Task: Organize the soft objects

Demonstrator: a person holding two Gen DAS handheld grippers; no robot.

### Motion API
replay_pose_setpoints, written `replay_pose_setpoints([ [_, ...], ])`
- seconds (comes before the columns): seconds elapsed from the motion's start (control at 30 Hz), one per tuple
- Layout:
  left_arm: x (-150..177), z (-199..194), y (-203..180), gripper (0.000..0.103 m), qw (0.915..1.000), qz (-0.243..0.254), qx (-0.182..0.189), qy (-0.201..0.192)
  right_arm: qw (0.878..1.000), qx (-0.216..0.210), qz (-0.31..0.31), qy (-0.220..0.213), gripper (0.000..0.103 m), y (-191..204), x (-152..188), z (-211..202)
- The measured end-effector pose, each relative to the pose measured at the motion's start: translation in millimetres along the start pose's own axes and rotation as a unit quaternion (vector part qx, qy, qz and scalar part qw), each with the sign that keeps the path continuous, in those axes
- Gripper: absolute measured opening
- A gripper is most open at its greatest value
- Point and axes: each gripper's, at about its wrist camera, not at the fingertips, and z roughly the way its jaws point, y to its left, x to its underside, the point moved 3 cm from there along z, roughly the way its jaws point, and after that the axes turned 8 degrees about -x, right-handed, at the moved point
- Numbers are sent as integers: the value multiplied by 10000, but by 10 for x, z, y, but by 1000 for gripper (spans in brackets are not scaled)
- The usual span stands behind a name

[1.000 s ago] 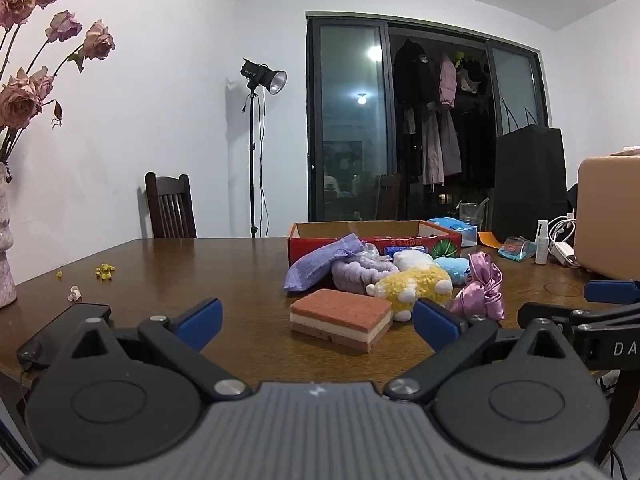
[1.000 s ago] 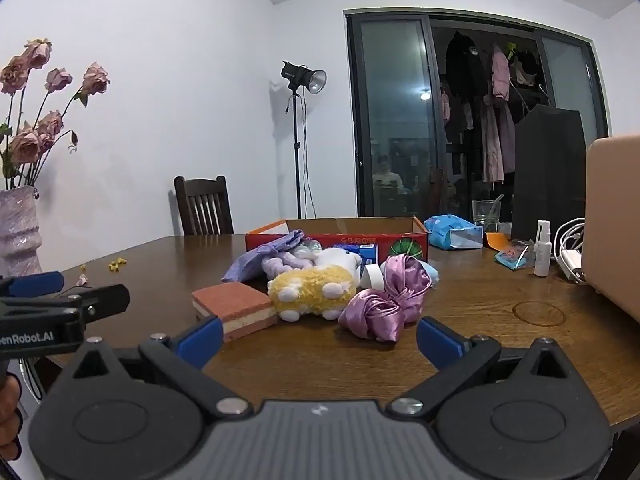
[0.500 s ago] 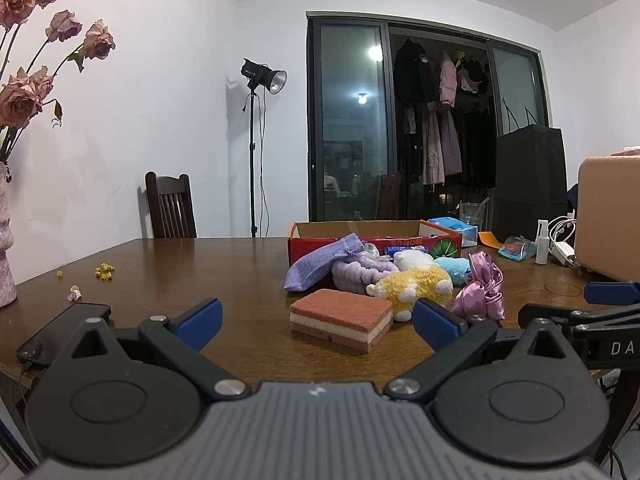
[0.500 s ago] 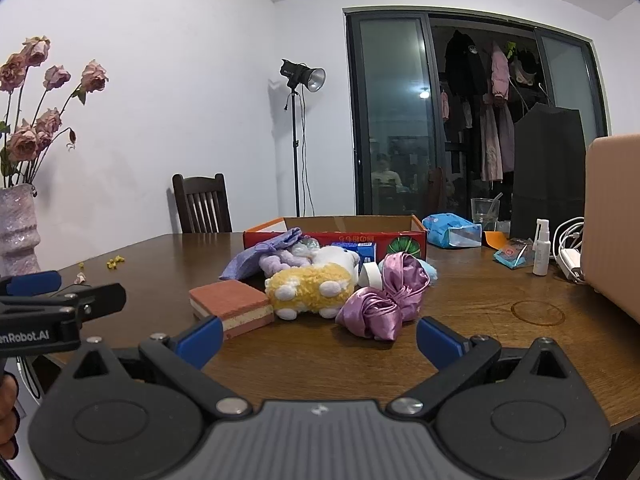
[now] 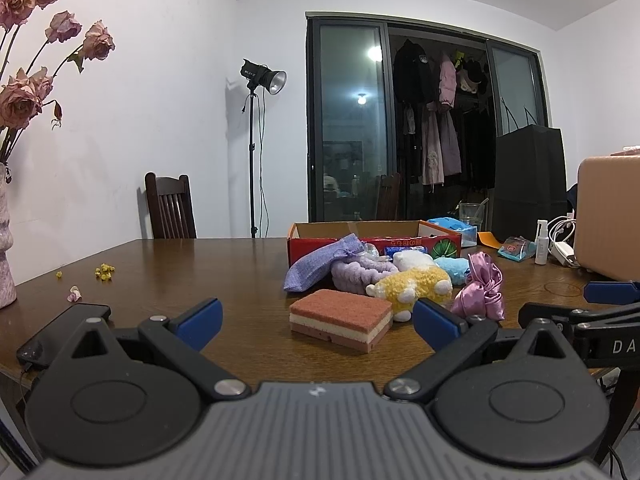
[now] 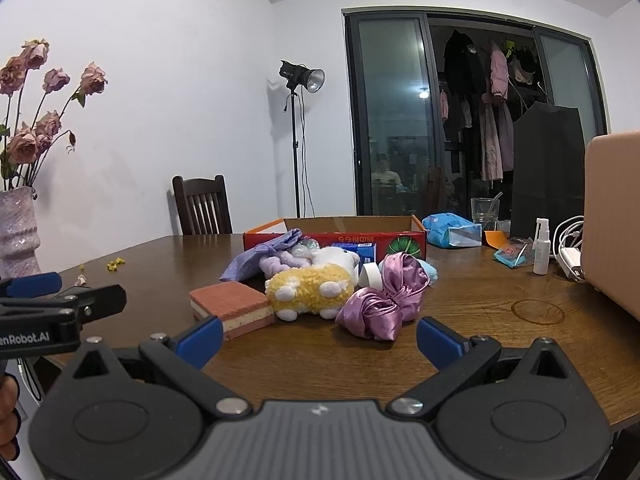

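Observation:
A pile of soft things lies mid-table in front of a red cardboard box [image 5: 320, 240] [image 6: 332, 236]. Nearest is a pink layered sponge [image 5: 340, 318] [image 6: 232, 304]. Behind it are a yellow and white plush sheep [image 5: 412, 284] [image 6: 310, 290], a purple satin bow [image 5: 480, 288] [image 6: 384, 300], a lilac pouch [image 5: 320, 262] [image 6: 260, 256], a lilac fluffy headband [image 5: 356, 272] and a light blue plush [image 5: 452, 268]. My left gripper [image 5: 318, 320] is open and empty, short of the sponge. My right gripper [image 6: 320, 340] is open and empty, short of the bow.
A vase of dried roses [image 5: 8, 264] [image 6: 18, 224] stands at the left edge. A black phone [image 5: 64, 332] lies near the front left. A tan box [image 5: 608, 216] [image 6: 614, 216], spray bottle [image 6: 542, 248], cables and packets crowd the right side. A chair [image 5: 170, 210] stands behind.
The right gripper has moved slightly forward toward the pile. The left gripper has barely moved. Both stay open.

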Motion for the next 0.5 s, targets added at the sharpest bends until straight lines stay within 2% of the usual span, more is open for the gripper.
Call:
replay_pose_setpoints([
  [0.5,22,13,-19,103,10000,0,38,25,10000,18,26,20,103,-7,13,3],
])
